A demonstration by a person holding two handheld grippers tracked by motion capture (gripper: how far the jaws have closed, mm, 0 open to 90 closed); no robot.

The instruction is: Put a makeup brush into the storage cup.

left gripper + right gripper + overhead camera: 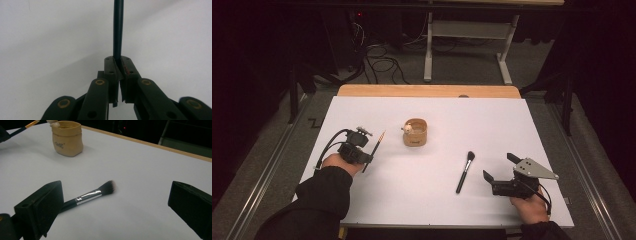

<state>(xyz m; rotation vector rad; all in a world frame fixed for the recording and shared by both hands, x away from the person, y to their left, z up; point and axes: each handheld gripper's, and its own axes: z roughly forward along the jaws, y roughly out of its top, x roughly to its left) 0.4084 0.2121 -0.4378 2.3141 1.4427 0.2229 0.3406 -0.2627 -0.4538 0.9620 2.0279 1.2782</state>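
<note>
at the table's left, left gripper pinches a thin brush (right gripper gapes wide); it could pivot and miss the pot.

The white table is evenly and brightly lit from above while everything around it falls off into near black, and the high view is slightly soft and grainy. In the left gripper view the left claw is a dark, sharp silhouette against a pale ground with a broad, faint shadow. In the right gripper view the near black pads are blurred, the brush lies in softer focus with a weak shadow, and the far background is dim.
</note>
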